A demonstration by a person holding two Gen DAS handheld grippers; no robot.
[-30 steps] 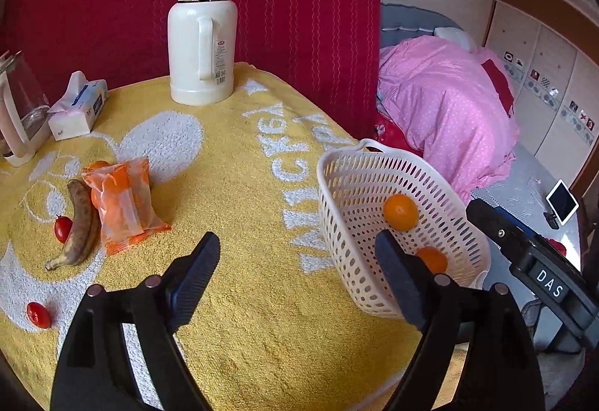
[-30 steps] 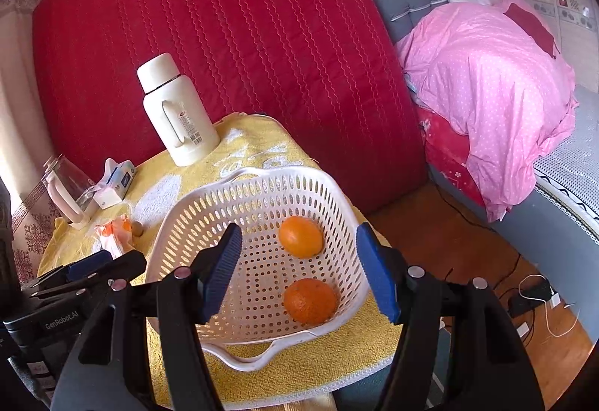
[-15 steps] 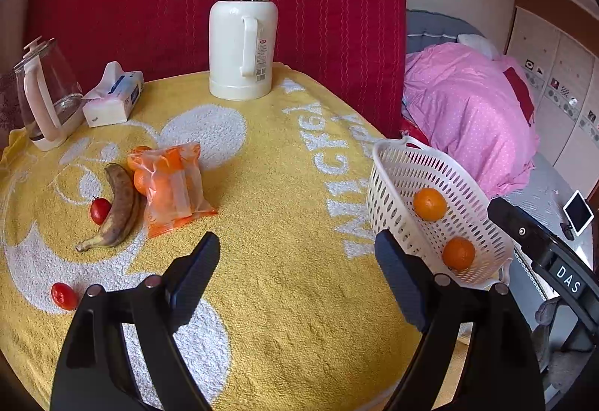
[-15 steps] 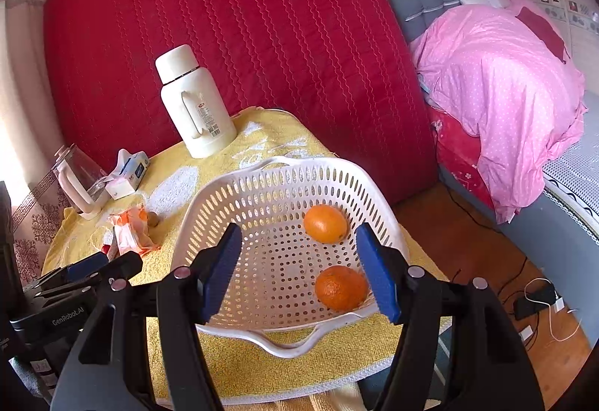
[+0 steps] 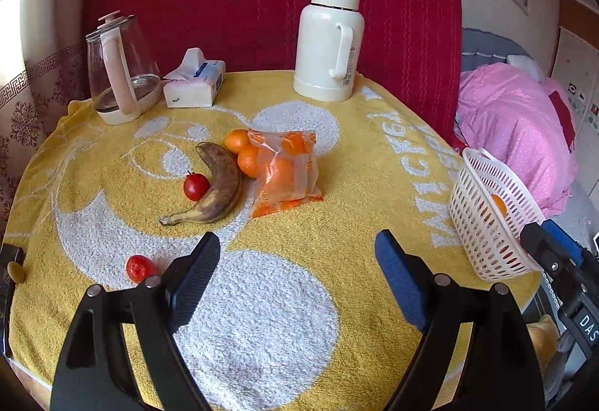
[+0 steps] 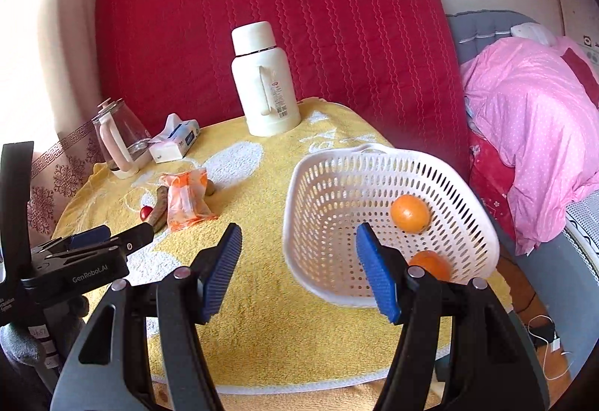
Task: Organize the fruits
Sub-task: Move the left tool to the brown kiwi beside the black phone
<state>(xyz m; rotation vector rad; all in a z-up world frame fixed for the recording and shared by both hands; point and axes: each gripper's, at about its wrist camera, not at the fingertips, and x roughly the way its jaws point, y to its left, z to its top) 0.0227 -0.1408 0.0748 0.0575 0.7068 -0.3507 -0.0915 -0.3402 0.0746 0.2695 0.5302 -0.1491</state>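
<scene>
Both grippers swung left; basket (image 6: 378,193) at towel (image 5: 262,298) right edge; fingers (image 5: 194,280) spread, empty.

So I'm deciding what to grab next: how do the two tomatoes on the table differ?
The far tomato is round, smooth and glossy with a dark stem, while the near tomato looks duller and slightly misshapen. The far tomato lies against the banana; the near tomato lies alone on the towel, close to the left gripper. Both are small, red and outside the basket.
</scene>
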